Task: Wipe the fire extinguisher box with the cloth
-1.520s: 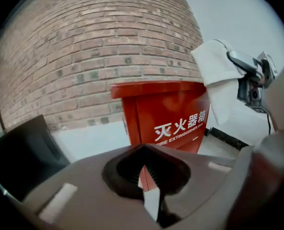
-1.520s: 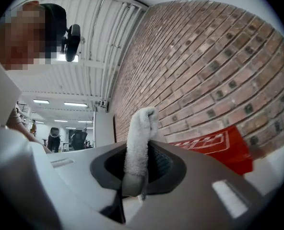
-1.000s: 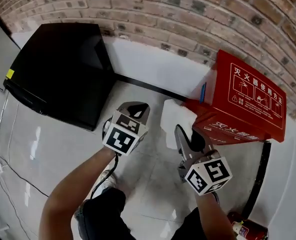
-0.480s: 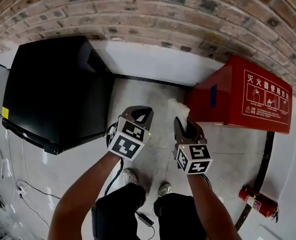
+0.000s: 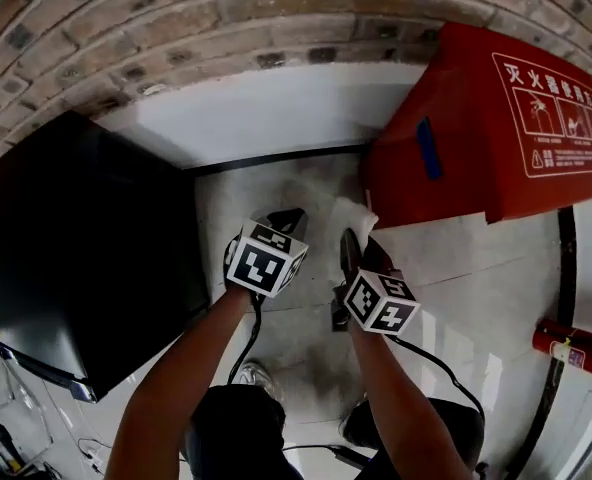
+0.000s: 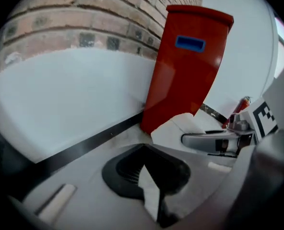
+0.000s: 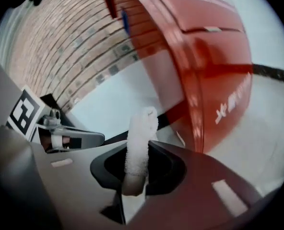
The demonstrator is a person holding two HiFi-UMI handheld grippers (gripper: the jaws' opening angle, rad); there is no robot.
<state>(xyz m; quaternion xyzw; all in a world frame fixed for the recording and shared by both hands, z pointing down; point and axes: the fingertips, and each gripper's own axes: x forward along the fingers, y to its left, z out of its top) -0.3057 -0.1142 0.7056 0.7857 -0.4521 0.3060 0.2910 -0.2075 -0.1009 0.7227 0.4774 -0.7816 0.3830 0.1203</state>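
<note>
The red fire extinguisher box (image 5: 486, 118) stands against the white-and-brick wall, with a blue handle (image 5: 429, 148) on its left end. My right gripper (image 5: 354, 248) is shut on a white cloth (image 5: 354, 216), which sticks up between its jaws just short of the box's lower left corner. In the right gripper view the cloth (image 7: 139, 138) rises upright in front of the box (image 7: 204, 47). My left gripper (image 5: 281, 226) hovers beside it over the floor, shut and empty. The left gripper view shows the box (image 6: 185, 66) and the cloth (image 6: 178, 127) ahead.
A black cabinet (image 5: 76, 258) fills the left side, close to my left arm. A red fire extinguisher (image 5: 574, 346) lies on the floor at the right beside a black strip (image 5: 564, 268). Pale tiled floor (image 5: 276, 183) lies between the cabinet and the box.
The head view has swung, so the box now sits higher and further right. My right gripper has carried the cloth off the box's front to near its left end. The left gripper stayed alongside.
</note>
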